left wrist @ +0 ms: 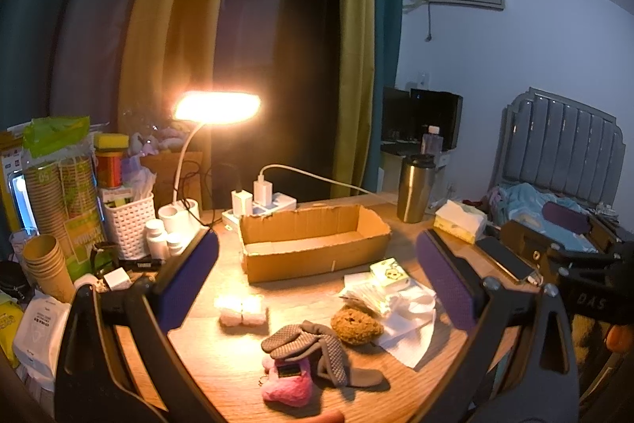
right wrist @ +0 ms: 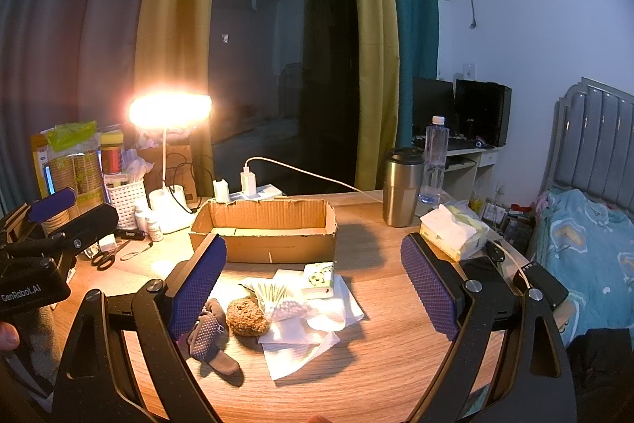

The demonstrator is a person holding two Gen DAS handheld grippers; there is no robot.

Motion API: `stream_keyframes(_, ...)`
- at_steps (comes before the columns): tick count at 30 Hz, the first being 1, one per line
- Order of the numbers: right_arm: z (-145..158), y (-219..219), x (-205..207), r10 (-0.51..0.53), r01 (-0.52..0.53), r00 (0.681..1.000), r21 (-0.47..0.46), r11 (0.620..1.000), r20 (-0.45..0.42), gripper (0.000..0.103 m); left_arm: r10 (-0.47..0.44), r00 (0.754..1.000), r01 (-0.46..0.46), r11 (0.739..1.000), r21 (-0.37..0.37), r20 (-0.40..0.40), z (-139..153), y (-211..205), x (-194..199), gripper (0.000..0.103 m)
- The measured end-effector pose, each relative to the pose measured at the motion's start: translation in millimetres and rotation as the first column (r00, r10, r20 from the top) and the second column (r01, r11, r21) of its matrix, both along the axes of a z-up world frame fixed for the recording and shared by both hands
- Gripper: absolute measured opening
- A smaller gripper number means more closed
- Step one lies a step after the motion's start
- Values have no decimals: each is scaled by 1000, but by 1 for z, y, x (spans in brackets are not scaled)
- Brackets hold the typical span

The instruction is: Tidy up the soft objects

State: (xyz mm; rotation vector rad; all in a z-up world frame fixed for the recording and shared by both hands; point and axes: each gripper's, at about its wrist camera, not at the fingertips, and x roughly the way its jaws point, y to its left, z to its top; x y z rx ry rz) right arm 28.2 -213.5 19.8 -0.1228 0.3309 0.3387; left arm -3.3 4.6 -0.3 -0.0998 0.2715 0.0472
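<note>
Warm lamplight falls across a round wooden desk (left wrist: 222, 363) in a bedroom with dark curtains behind. Near its front edge lies a cluster of soft things: a grey knitted glove (left wrist: 313, 347) draped over a pink plush toy (left wrist: 289, 385), a brown sponge (left wrist: 356, 326) just beside them, and two white cotton pads (left wrist: 242, 311) a little toward the desk's middle. White tissues (right wrist: 313, 335) and a bag of cotton swabs (right wrist: 273, 298) sit under and behind the sponge. Beyond them stands an open cardboard box (left wrist: 313, 244), nothing visible inside it. Farther back are a lit desk lamp (left wrist: 217, 108), a steel tumbler (right wrist: 402, 187) and a tissue pack (right wrist: 451, 230). Both the left gripper (left wrist: 317, 276) and the right gripper (right wrist: 313, 282) hover above the cluster, fingers spread wide, holding nothing.
</note>
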Motion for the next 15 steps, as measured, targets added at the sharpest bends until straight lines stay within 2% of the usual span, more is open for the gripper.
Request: stream_keyframes(15,0,-1,0,-1,1,1000,1,1000,0,92,-2,1000,2,1000,0,2,1,0,1,101)
